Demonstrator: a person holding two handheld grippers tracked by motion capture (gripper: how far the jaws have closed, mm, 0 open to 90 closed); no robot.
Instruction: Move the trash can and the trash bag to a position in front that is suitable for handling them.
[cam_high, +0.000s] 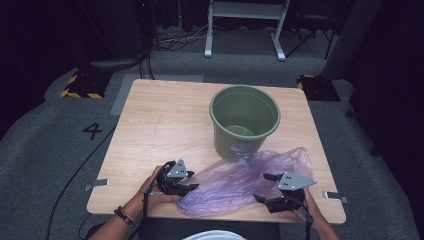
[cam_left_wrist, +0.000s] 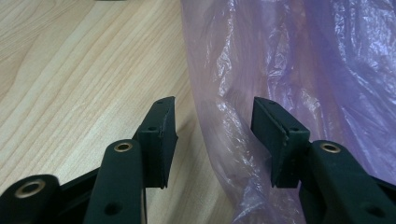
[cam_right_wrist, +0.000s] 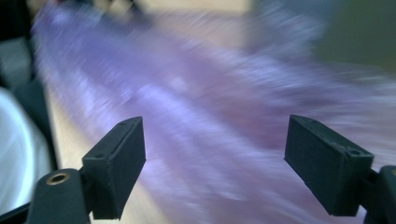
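Bag (cam_high: 235, 182), purple, betw. both gaping tools, nr green bucket (cam_high: 244, 120).

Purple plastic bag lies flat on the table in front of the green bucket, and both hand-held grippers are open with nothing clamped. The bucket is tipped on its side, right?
No. In the high view the green bucket stands upright, mouth up. The rest holds.

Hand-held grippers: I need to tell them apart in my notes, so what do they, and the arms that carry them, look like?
Both are black. The left hand-held gripper and the right hand-held gripper each carry a grey three-cornered plate on top and trail a dark cable. The jaws end in flat rectangular black pads, with brass-coloured rivets at the joints. The left wrist wears a beaded bracelet; no sleeves show.
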